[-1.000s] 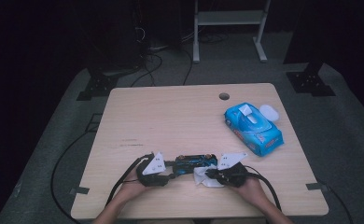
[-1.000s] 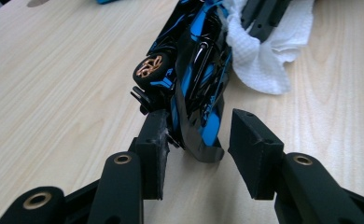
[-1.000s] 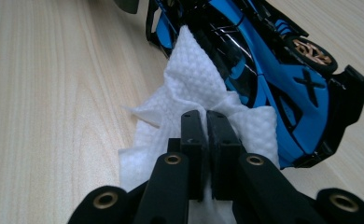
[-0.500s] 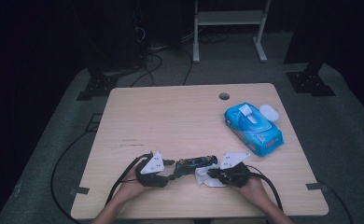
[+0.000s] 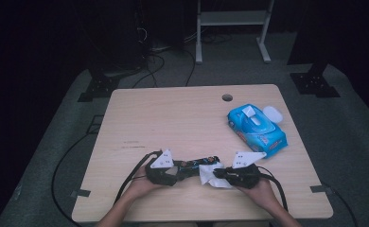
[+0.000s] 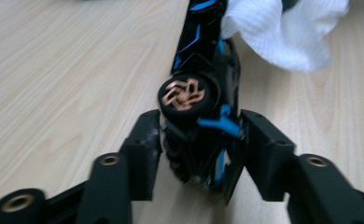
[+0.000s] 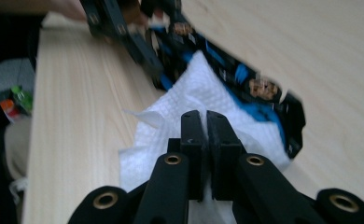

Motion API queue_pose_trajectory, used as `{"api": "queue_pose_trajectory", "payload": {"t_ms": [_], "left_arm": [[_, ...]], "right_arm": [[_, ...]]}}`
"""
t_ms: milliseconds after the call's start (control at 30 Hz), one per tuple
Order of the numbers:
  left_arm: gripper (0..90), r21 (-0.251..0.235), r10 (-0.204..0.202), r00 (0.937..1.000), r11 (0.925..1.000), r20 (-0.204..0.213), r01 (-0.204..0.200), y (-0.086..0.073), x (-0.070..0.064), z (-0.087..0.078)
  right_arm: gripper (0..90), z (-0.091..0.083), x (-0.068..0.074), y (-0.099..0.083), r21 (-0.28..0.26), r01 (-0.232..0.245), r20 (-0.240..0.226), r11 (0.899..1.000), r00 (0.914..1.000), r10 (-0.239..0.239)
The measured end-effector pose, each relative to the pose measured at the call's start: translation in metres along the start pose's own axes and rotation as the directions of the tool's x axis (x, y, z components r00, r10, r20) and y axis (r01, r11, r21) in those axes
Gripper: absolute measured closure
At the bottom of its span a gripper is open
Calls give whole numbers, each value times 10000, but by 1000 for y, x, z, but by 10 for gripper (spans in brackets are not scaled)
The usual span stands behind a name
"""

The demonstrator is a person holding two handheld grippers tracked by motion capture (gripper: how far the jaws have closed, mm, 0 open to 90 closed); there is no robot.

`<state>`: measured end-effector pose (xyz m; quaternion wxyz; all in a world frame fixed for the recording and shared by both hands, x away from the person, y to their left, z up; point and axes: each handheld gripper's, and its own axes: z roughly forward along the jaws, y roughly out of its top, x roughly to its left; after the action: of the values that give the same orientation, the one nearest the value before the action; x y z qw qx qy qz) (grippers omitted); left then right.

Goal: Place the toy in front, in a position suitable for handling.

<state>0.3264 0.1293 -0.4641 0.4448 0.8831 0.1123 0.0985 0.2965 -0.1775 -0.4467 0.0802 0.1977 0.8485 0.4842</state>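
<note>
Black and blue, the toy car (image 5: 196, 165) lies near the front edge of the pale wooden table (image 5: 173, 118), lengthwise between the two hands. Going left to right in the high view: the left gripper (image 5: 171, 173) clamps one end of the toy car, and the left gripper view shows its jaws pressed against both sides of the body just behind a black wheel with a copper-coloured hub (image 6: 185, 95), the car (image 6: 203, 116) stretching away from the camera with blue stripes along its dark shell. Next comes the white wet wipe (image 5: 210, 175), crumpled and touching the far end of the car; in the right gripper view the wipe (image 7: 189, 116) is laid over the car's (image 7: 236, 74) side, its fabric finely dimpled. The right gripper (image 5: 220, 174) pinches this wipe, jaws closed tight on a fold of it. Farther right and well apart toward the far side sits a blue wipes pack (image 5: 256, 125), its white flip lid (image 5: 272, 114) open and a white sheet sticking up from the opening.
</note>
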Motion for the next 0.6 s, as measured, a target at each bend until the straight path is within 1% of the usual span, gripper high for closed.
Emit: {"api": "queue_pose_trajectory", "payload": {"t_ms": [67, 100, 167, 233, 300, 367, 467, 533, 600], "left_arm": [[525, 40, -104, 9999, 9999, -14, 104, 1, 1, 1], [530, 16, -172, 9998, 9999, 50, 172, 1, 1, 0], [538, -27, -246, 9997, 9997, 89, 246, 0, 2, 1], [559, -111, -318, 9993, 9994, 184, 320, 1, 2, 0], [578, -139, -275, 9996, 9995, 75, 276, 1, 2, 1], [581, -133, -267, 9996, 9996, 103, 268, 1, 3, 1], [581, -197, -150, 9998, 9997, 102, 152, 1, 3, 1], [581, -240, -250, 9996, 9994, 138, 253, 0, 4, 1], [581, -242, -305, 9993, 9992, 195, 310, 0, 5, 1]], "right_arm": [[855, -1, 2, 7, -179, 33, 20, 9998, 10000, -33], [855, 0, 2, 10, -280, 64, 51, 9996, 10000, -63], [857, 3, 3, 18, -434, 49, -1, 9990, 10000, -49], [858, 7, 4, 24, -511, 131, -20, 9986, 9999, -132], [858, 12, 4, 30, -648, 155, -52, 9978, 9999, -158], [859, 17, 5, 37, -682, 200, -70, 9975, 9998, -205], [859, 25, 7, 48, -572, 389, -48, 9976, 9992, -392], [860, 32, 6, 57, -462, 401, -72, 9981, 9992, -405], [859, 42, 6, 64, -237, 378, -240, 9990, 9990, -384]]}}
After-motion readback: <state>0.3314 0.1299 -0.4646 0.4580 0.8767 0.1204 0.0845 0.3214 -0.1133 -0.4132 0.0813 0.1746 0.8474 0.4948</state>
